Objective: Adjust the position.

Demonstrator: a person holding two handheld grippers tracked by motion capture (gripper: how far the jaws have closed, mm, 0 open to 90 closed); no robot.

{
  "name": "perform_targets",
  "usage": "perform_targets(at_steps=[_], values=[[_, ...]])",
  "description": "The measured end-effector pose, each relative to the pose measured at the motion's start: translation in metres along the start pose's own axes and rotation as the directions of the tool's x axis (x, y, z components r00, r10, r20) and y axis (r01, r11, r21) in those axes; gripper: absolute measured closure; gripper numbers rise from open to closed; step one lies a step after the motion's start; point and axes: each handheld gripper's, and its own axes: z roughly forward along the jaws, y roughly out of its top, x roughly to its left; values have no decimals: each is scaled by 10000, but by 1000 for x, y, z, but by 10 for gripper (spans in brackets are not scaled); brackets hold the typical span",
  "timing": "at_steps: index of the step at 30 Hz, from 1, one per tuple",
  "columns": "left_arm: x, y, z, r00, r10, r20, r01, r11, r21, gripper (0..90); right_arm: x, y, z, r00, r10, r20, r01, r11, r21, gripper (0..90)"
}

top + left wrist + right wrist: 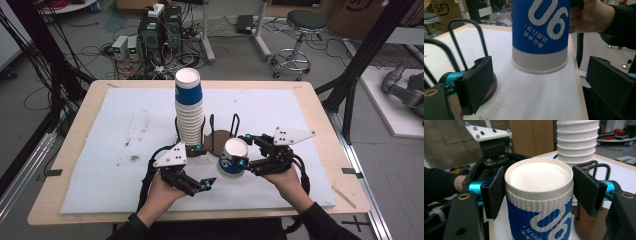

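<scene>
The right gripper (243, 150) is pinching a blue and white paper cup (233, 158). The cup is upside down, with its flat white bottom on top. In the right gripper view, the two black pads (494, 191) press on the cup's two sides, just under that top edge, so the cup (539, 202) sits right between the jaws. The cup hangs in the air above the white mat (125, 130), near the front of the table (75, 120).

The left gripper (206, 184) is just beside the cup, a little lower and to its left. Its jaws are spread apart and hold nothing. In the left gripper view, the cup (540, 35) hangs a short way ahead, between the two spread jaws but not touching them.

Behind the cup stands a tall stack of cups (189, 110) of the same kind, on a round brown stand (220, 140) with black wire loops. The held cup is near that stand but apart from the stack.
</scene>
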Motion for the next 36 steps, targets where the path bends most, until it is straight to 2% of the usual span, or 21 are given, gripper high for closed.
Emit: perform_targets(at_steps=[6, 9, 15, 23, 26, 27, 36], values=[[-1, -1, 12, 9994, -75, 323, 78, 9999, -73, 82, 4, -3, 8, 9995, 2, -311, 3, 9999, 134, 305], [-1, -2, 17, 9979, -246, 594, 252, 9996, -101, 82, 6, -4, 12, 9990, -21, -441, 29, 9998, 173, 305], [-3, -4, 26, 9952, -305, 927, 300, 9995, 70, 81, 10, -6, 18, 9978, -24, -662, 40, 9997, 238, 305], [0, -6, 31, 9938, -444, 1023, 419, 9988, 259, 83, 12, -7, 22, 9962, 39, -873, -18, 9997, 233, 305], [0, -6, 30, 9935, -292, 1099, 262, 9992, 290, 130, 12, -7, 22, 9960, 65, -890, -46, 9998, 218, 305], [0, -6, 30, 9928, -263, 1166, 228, 9993, 309, 183, 12, -7, 23, 9966, -7, -820, 24, 9998, 213, 305], [0, -1, 27, 9934, -71, 1144, -8, 9976, 689, 207, 11, -7, 23, 9961, -24, -879, 43, 9998, 216, 303]])
